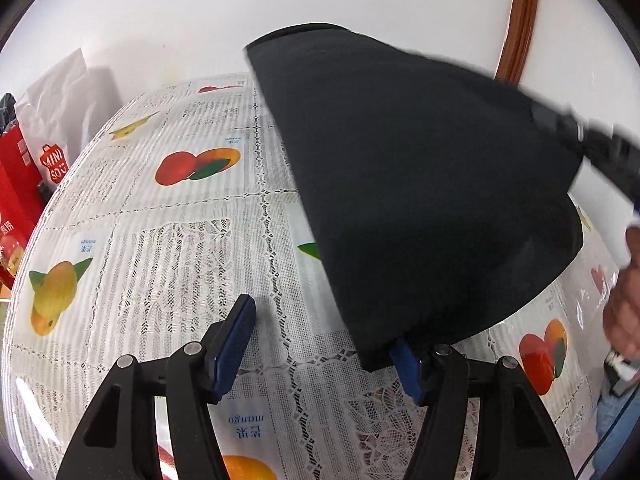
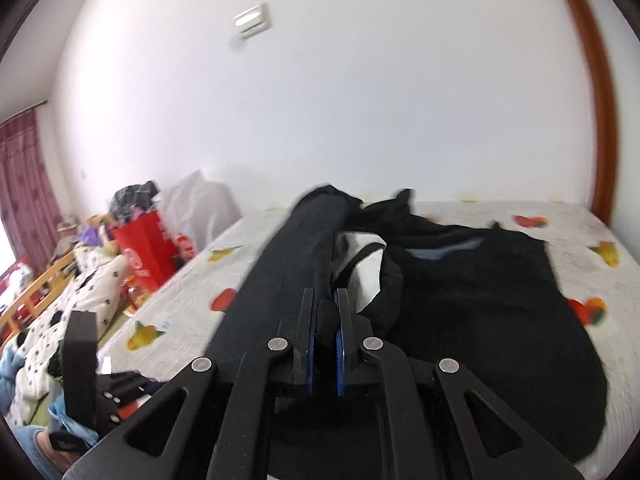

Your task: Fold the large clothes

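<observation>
- The left gripper stands open over the table; its 2 blue pads are well apart, and nothing is pinched between them.
- The near corner of the dark garment droops over the inner side of the left gripper's right pad, hiding that pad's tip.
- The right gripper is shut on a fold of the dark garment, with black cloth wedged between its 2 blue pads.
- From the left wrist view, the right gripper holds one corner of the garment lifted, so the cloth hangs as a taut sheet sloping down to the table's near edge.
- From the right wrist view, the rest of the garment lies spread on the table toward its right side, with a bunched part near the far edge by the white wall.
- The tablecloth is white lace printed with fruit.
- A red shopping bag and a white bag stand just off the table's left far corner.
- A person's hand shows at the right edge of the left wrist view, blurred.
</observation>
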{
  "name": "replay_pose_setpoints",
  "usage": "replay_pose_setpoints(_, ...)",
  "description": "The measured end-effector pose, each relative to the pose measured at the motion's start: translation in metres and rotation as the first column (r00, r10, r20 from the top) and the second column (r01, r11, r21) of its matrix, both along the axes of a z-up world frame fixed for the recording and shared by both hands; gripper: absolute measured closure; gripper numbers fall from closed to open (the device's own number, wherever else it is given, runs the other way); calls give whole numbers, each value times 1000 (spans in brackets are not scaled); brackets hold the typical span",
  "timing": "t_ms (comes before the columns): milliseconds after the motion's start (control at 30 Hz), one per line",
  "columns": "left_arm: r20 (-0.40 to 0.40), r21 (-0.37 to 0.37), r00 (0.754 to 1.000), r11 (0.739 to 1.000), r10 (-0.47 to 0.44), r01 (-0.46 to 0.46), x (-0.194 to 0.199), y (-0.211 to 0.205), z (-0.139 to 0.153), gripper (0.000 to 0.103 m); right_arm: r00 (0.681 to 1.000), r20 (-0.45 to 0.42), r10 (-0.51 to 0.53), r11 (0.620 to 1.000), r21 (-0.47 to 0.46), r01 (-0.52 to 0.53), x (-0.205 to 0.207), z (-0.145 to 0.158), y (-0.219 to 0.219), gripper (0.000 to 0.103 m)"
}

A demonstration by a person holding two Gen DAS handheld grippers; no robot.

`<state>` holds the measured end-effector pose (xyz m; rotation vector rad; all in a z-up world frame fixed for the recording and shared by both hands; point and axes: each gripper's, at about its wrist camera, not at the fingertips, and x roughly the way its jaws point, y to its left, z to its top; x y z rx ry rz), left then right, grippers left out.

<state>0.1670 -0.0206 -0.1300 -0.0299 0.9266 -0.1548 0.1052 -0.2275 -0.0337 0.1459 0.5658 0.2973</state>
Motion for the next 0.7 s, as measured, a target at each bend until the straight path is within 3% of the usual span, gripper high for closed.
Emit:
replay_pose_setpoints(167, 0, 6, 1000, 1000, -13, 13, 0, -1, 0, 37, 976, -191, -104, 990, -111, 84, 9, -48, -12, 94)
replay_pose_setpoints(300, 6, 14, 999, 999, -33, 33, -6, -4, 4, 39, 979, -164, -118, 978, -192, 86, 1, -47, -3, 89)
replay_pose_setpoints(400, 43, -20, 997, 997, -68, 69, -13, -6, 11, 39, 984, -136, -116, 977, -195, 88, -1, -38, -4, 70)
replay_pose_setpoints(467, 59, -30, 995, 996, -83, 85, -13, -10, 15, 39, 981, -158, -112, 979, -188, 82, 8, -38, -3, 37)
replay_pose_setpoints(500, 52, -36, 995, 995, -86, 88, -12, -10, 16, 39, 979, -173, -109, 981, -180, 77, 12, -38, -5, 29)
replay_pose_setpoints(700, 9, -34, 994, 993, -108, 109, -4, -33, 8, 37, 952, -293, -87, 995, -71, 69, 44, -60, -15, 28)
